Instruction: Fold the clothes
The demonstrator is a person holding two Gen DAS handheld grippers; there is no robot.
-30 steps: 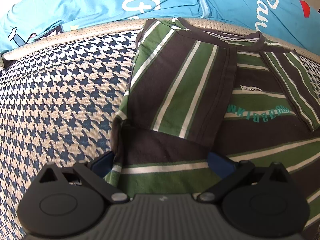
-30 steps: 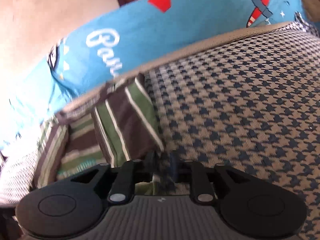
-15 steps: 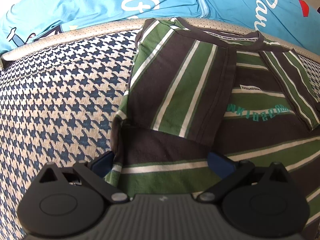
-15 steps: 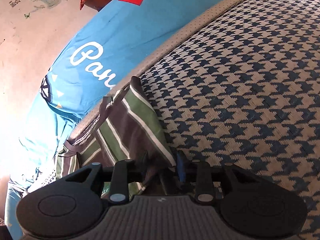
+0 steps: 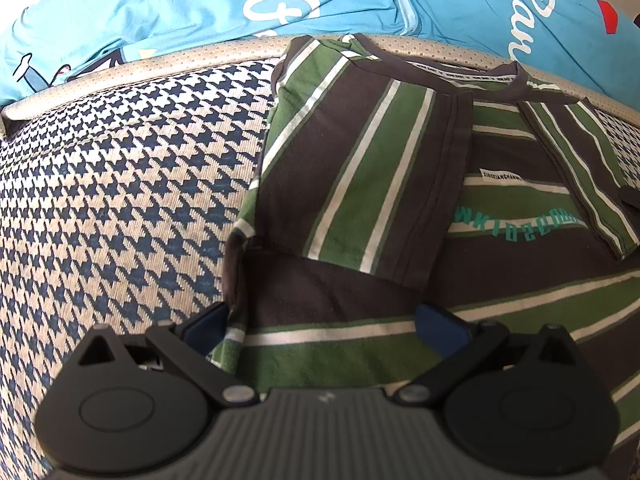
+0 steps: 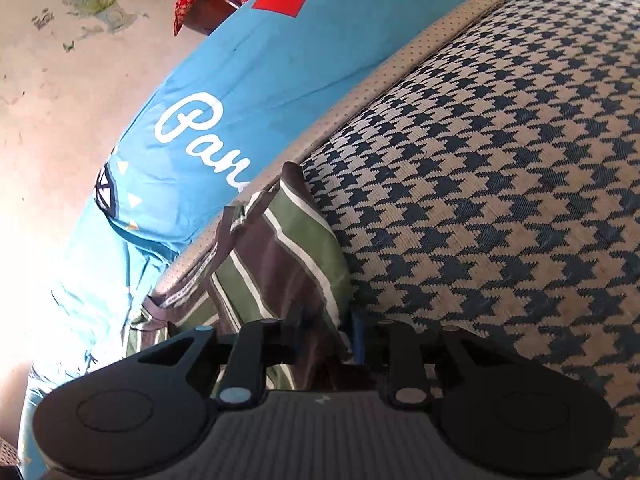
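The striped shirt lies flat on the houndstooth mat, both sleeves folded in, collar by the blue bedding. Left gripper is spread wide over the hem, not gripping. Right gripper has jaws nearly together, closing; prob. pinching the right sleeve edge, but the view's blocked. Risk: a weak pinch slips, so the fold springs open. No containers in view.

Open mat both sides — pillows wall off the far edge

Bare houndstooth mat lies left of the striped shirt and right of it; the blue pillows block the far side — beside them, a pale wall.
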